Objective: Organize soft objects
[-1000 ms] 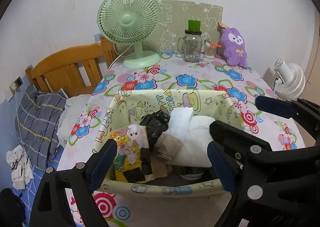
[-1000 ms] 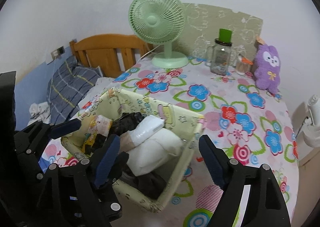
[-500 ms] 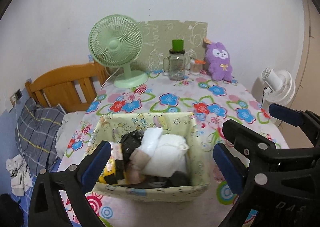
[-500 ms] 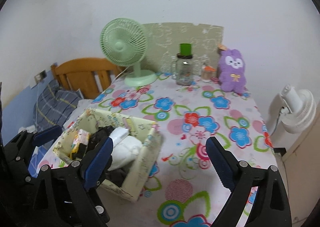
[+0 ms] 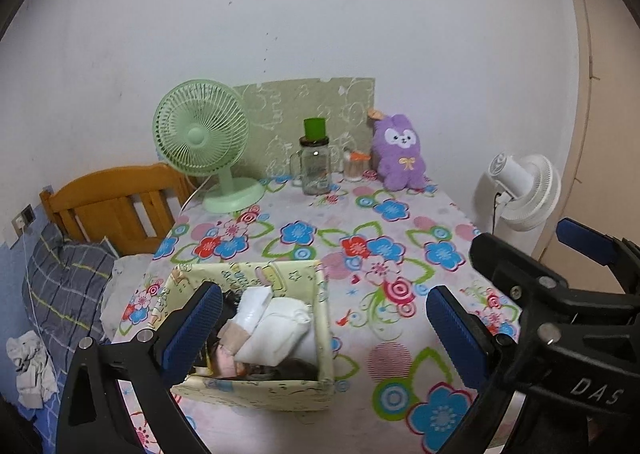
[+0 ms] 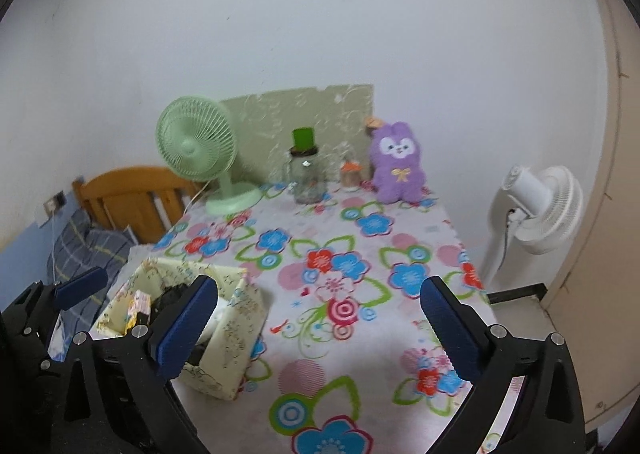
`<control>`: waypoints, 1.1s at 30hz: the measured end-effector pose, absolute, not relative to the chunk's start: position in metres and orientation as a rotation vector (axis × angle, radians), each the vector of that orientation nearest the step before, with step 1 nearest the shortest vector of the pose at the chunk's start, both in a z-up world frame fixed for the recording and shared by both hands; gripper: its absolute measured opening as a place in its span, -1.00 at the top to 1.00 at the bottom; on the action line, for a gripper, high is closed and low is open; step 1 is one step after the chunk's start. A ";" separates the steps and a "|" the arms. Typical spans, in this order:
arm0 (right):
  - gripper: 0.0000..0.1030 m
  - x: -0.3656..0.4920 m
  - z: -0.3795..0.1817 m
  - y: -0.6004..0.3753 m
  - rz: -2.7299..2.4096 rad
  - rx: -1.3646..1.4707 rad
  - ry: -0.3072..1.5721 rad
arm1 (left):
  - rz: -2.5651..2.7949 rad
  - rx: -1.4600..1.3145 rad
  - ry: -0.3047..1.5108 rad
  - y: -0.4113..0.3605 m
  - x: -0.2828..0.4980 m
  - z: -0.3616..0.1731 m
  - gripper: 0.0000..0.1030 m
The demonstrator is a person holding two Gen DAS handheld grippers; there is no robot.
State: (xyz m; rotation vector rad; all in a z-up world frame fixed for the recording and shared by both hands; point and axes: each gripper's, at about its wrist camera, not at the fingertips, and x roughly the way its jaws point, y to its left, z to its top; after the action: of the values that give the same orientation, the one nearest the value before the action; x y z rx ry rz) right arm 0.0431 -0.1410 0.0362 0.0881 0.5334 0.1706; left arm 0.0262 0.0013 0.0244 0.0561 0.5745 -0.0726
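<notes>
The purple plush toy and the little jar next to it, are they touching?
Cannot tell. In the left wrist view the purple plush toy and small jar sit side by side with no clear gap or contact.

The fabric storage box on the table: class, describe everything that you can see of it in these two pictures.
The fabric storage box is a soft-sided, open-topped cube, pale yellow with small cartoon prints. It sits upright on the floral tablecloth, near the table's front left corner. Its walls look slightly slack. Folded soft items fill it: a white padded bundle, something beige, dark pieces and a colourful printed piece. Neither tool touches it.
</notes>
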 end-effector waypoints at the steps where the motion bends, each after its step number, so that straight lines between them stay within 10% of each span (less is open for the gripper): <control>1: -0.99 0.039 0.038 -0.145 0.162 0.093 0.524 | -0.076 0.057 0.570 -0.001 0.024 0.026 -1.00; 33: -0.99 -0.014 0.059 -0.179 0.072 0.126 0.416 | -0.028 -0.010 0.486 0.009 -0.019 0.049 -1.00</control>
State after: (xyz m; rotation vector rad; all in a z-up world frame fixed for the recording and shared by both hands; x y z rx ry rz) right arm -0.0143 -0.1792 0.0587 0.1264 0.4155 0.0718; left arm -0.0192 0.0091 0.0487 -0.0103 0.4856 -0.0278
